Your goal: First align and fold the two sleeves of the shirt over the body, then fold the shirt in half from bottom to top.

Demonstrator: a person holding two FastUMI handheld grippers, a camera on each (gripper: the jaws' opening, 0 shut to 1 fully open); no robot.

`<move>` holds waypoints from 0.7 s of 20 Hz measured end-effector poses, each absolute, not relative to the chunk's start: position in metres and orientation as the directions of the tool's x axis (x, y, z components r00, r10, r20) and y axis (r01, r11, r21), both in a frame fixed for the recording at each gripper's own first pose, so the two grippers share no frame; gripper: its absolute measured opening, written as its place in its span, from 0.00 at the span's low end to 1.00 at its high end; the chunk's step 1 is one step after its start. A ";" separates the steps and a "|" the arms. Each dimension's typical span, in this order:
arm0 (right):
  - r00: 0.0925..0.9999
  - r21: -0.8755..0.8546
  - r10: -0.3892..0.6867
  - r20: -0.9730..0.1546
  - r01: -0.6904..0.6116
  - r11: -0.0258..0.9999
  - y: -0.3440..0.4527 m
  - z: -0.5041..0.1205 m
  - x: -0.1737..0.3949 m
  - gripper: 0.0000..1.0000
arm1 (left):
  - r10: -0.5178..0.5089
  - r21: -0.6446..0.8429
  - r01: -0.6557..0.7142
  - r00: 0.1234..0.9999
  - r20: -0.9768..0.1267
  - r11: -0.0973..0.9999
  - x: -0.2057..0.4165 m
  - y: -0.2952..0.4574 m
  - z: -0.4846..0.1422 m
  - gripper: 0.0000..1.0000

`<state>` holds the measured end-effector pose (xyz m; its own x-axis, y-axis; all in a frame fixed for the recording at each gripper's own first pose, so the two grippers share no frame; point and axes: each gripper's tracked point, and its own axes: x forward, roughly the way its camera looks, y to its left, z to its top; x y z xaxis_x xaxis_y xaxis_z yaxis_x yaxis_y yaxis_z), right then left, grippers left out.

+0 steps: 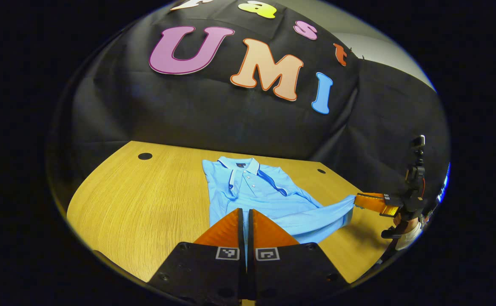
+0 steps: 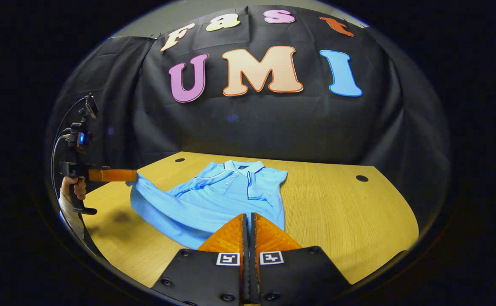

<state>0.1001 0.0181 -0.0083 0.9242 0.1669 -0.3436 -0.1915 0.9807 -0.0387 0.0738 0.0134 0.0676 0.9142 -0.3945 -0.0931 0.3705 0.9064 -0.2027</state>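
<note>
The blue polo shirt (image 1: 265, 195) lies in the middle of the wooden table (image 1: 146, 204), collar toward the top of the frame, with both sleeves looking tucked over the body. The left gripper (image 1: 246, 219), at the bottom of the left gripper view, is pinched tight on one bottom corner. The right gripper (image 2: 249, 223), low in the right gripper view, is pinched tight on the other corner. The bottom edge hangs lifted between them. I think the big fold up to the collar comes next. If one corner slips out, the edge may drop crooked. If one side goes faster, the fold may twist. A hard tug may drag the whole shirt and flip a sleeve open.
</note>
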 end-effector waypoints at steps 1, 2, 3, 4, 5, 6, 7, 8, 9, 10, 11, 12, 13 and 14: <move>0.921 -0.038 0.162 -0.353 -0.187 0.982 0.017 -0.008 0.111 0.02 | -0.386 -0.201 0.363 0.918 -0.090 0.910 0.084 0.015 0.073 0.00; 0.920 -0.016 0.166 -0.354 -0.184 0.983 0.019 -0.005 0.122 0.02 | -0.369 -0.190 0.348 0.926 -0.086 0.918 0.097 0.018 0.079 0.00; 0.917 -0.001 0.176 -0.357 -0.189 0.982 0.023 -0.002 0.133 0.03 | -0.347 -0.179 0.328 0.934 -0.084 0.927 0.108 0.022 0.083 0.00; 0.920 -0.012 0.164 -0.357 -0.180 0.984 0.022 0.001 0.145 0.02 | -0.336 -0.176 0.317 0.938 -0.086 0.932 0.119 0.023 0.086 0.00; 0.926 -0.034 0.147 -0.349 -0.169 0.985 0.019 0.004 0.157 0.02 | -0.330 -0.178 0.311 0.940 -0.089 0.934 0.129 0.023 0.089 0.00; 0.928 -0.049 0.137 -0.346 -0.163 0.985 0.017 0.005 0.169 0.02 | -0.329 -0.185 0.308 0.940 -0.096 0.933 0.140 0.021 0.090 0.00; 0.926 -0.046 0.140 -0.349 -0.166 0.985 0.019 0.004 0.179 0.02 | -0.324 -0.187 0.302 0.941 -0.100 0.935 0.150 0.021 0.090 0.00; 0.923 -0.033 0.145 -0.356 -0.168 0.985 0.021 0.002 0.189 0.02 | -0.316 -0.183 0.294 0.943 -0.108 0.938 0.161 0.022 0.090 0.00; 0.921 -0.027 0.144 -0.362 -0.165 0.986 0.020 -0.002 0.199 0.02 | -0.309 -0.173 0.287 0.944 -0.115 0.942 0.169 0.023 0.090 0.00; 0.919 -0.026 0.139 -0.368 -0.160 0.987 0.019 -0.004 0.210 0.02 | -0.298 -0.157 0.279 0.947 -0.116 0.947 0.179 0.026 0.091 0.00; 0.918 -0.024 0.138 -0.373 -0.158 0.987 0.018 -0.008 0.222 0.02 | -0.286 -0.141 0.269 0.951 -0.118 0.953 0.190 0.028 0.092 0.00; 0.916 -0.024 0.130 -0.379 -0.150 0.988 0.018 -0.010 0.234 0.02 | -0.276 -0.129 0.260 0.954 -0.120 0.957 0.200 0.030 0.092 0.00; 0.913 -0.025 0.124 -0.388 -0.145 0.989 0.017 -0.012 0.246 0.03 | -0.270 -0.125 0.255 0.955 -0.122 0.959 0.211 0.031 0.093 0.00; 0.910 -0.023 0.120 -0.398 -0.141 0.990 0.017 -0.015 0.259 0.00 | -0.261 -0.120 0.246 0.957 -0.127 0.962 0.222 0.031 0.093 0.00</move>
<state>0.2591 0.0172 -0.0155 0.9097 0.1202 -0.3975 -0.1409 0.9898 -0.0231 0.2217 0.0310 0.0928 0.9570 -0.2608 -0.1274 0.2461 0.9618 -0.1204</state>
